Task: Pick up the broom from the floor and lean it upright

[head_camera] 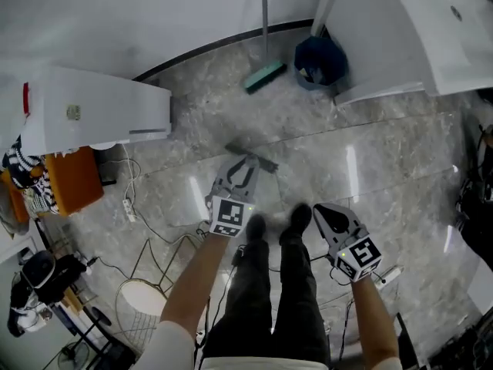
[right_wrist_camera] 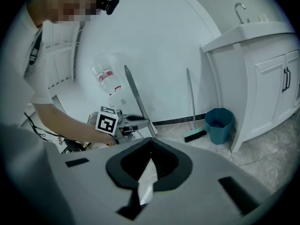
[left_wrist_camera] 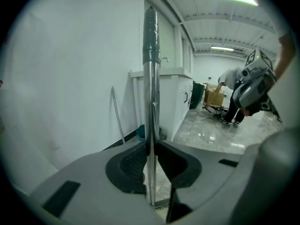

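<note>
My left gripper point(head_camera: 246, 164) is shut on a metal broom pole point(left_wrist_camera: 151, 125) with a grey grip point(left_wrist_camera: 151, 36) at its top. The pole stands nearly upright between the jaws; its lower end is hidden. In the right gripper view the left gripper point(right_wrist_camera: 133, 121) holds the pole point(right_wrist_camera: 136, 97) slanting up in front of the white wall. My right gripper point(head_camera: 320, 210) hangs to the right of the person's shoes, apart from the pole. Its pads point(right_wrist_camera: 151, 146) meet with nothing between them. A second broom with a green head point(head_camera: 266, 74) leans against the wall.
A blue bin point(head_camera: 320, 60) stands beside a white sink cabinet point(head_camera: 431, 37). A white unit point(head_camera: 100, 110), an orange box point(head_camera: 73, 179), floor cables point(head_camera: 131, 206) and a wire basket point(head_camera: 142, 303) lie to the left. Another person point(left_wrist_camera: 229, 107) bends over far off.
</note>
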Demonstrator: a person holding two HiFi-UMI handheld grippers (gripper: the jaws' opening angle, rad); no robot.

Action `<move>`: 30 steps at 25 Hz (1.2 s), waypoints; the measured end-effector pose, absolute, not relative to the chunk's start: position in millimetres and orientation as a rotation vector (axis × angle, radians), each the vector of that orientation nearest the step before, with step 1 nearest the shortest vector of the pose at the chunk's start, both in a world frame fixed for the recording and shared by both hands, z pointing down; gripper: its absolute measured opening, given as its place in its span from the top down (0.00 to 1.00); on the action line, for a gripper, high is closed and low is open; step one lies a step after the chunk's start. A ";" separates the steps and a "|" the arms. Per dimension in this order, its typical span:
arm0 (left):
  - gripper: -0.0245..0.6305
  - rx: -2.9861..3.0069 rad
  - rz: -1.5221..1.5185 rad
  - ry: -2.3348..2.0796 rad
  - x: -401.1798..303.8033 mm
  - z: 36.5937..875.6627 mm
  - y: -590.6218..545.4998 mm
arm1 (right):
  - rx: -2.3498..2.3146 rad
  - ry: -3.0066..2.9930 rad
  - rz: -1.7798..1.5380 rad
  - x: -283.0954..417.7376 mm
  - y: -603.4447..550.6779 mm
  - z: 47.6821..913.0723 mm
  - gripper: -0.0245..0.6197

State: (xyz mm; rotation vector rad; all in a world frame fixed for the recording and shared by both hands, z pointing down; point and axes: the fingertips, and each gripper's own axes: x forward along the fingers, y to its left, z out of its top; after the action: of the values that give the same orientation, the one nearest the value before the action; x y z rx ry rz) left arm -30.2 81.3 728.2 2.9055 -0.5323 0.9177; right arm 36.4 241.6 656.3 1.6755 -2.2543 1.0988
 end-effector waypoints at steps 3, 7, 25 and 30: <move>0.86 2.876 0.934 -0.641 -36.3 702.6 62.6 | 1.624 -2.281 1.094 45.1 228.1 632.1 0.96; 0.86 2.817 0.950 -0.779 -42.8 674.0 31.9 | 1.607 -2.295 1.044 61.9 196.5 602.6 0.96; 0.86 2.636 0.979 -0.962 -76.6 706.2 -170.7 | 1.479 -2.312 1.031 33.0 -16.3 603.7 0.96; 0.86 2.566 1.028 -0.947 -87.2 738.3 -233.0 | 1.520 -2.277 1.089 27.1 -73.6 613.6 0.96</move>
State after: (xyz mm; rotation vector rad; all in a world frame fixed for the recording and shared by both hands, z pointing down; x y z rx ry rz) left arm -87.2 -233.0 738.3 2.5660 -0.9465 1.0284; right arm 27.1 -73.6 613.6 1.5205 -2.2773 1.0887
